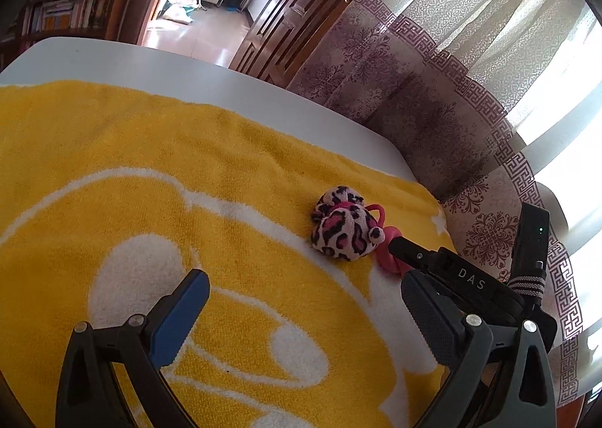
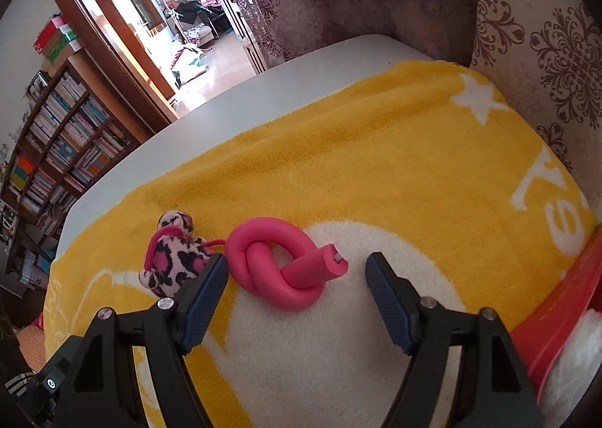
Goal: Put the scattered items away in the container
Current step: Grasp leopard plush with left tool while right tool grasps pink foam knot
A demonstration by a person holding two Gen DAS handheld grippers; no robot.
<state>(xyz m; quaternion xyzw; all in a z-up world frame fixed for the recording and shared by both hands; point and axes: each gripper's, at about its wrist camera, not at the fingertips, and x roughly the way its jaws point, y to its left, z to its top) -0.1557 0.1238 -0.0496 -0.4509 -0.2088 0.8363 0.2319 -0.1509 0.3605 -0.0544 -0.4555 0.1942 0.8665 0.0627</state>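
A pink knotted foam tube [image 2: 280, 266] lies on the yellow towel [image 2: 376, 164], just ahead of my right gripper [image 2: 297, 272], which is open and empty with the knot between its fingers. A pink leopard-print plush [image 2: 171, 258] lies just left of the knot, touching the left finger. In the left wrist view the plush [image 1: 344, 225] sits ahead and right of my open, empty left gripper [image 1: 304, 300]; the knot [image 1: 389, 255] is partly hidden behind the right gripper's body. A red container edge [image 2: 557, 315] shows at the right.
The towel [image 1: 150, 164] covers a white table [image 1: 188, 70] whose far edge and right corner are close. Patterned curtains [image 1: 432, 89] hang right behind the table. A bookshelf [image 2: 56, 146] and a doorway stand beyond on the left.
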